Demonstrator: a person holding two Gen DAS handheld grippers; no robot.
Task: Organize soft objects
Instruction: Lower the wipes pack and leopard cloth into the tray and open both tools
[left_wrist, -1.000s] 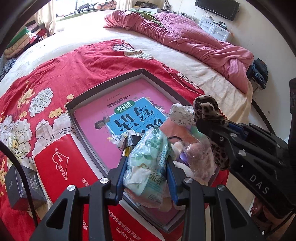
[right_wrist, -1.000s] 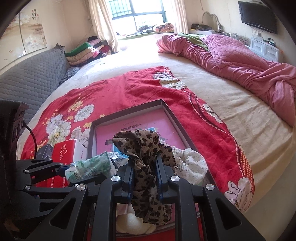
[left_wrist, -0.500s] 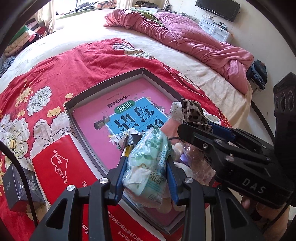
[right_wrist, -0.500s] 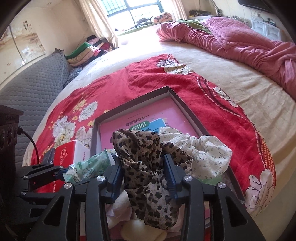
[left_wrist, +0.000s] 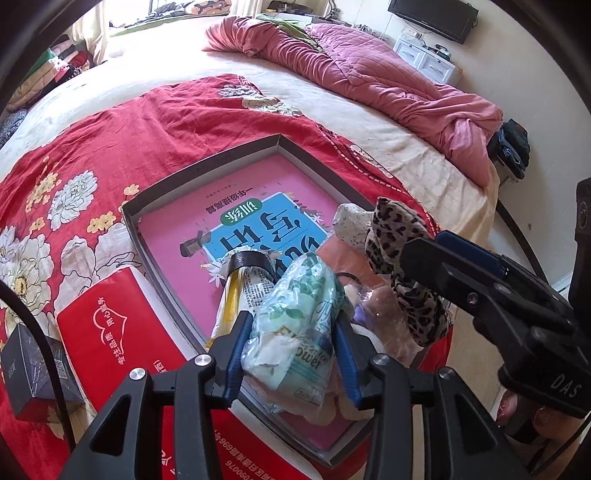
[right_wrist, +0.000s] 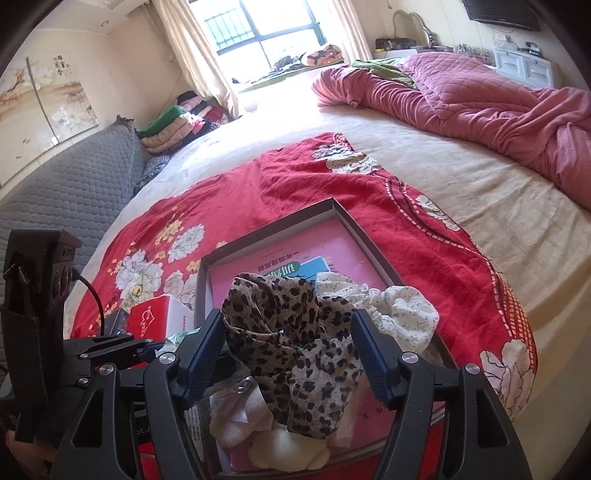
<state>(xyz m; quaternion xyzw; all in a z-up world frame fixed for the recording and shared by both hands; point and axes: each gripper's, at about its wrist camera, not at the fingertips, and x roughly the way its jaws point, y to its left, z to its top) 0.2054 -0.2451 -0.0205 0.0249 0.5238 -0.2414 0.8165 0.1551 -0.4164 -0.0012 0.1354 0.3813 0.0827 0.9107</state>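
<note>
A wide bed (right_wrist: 461, 192) fills the room, with a rumpled pink quilt (right_wrist: 480, 103) along its far side and a red floral cloth (left_wrist: 92, 155) spread over the near part. On that cloth lies a shallow grey box tray (left_wrist: 207, 164) holding a pink workbook (left_wrist: 236, 206), its near end crowded with soft things. A red tissue box (left_wrist: 103, 321) sits just beside the tray's left wall, and a small dark box (left_wrist: 33, 373) lies beyond it. The left hand-held gripper (left_wrist: 291, 347) is partly closed, both pads pressing a green-printed tissue pack (left_wrist: 299, 321) over the tray's near corner; its jaws are opening slightly. A taped bundle with a yellow tube (left_wrist: 240, 280) lies right in front of it. The right hand-held gripper (right_wrist: 291, 354) has its jaws opening wide, and the leopard-print scrunchie (right_wrist: 291, 332) sits loosely between them atop the pile, the pads no longer squeezing it. A white floral scrunchie (right_wrist: 399, 314) rests against the tray's right wall, touching the leopard one.
</note>
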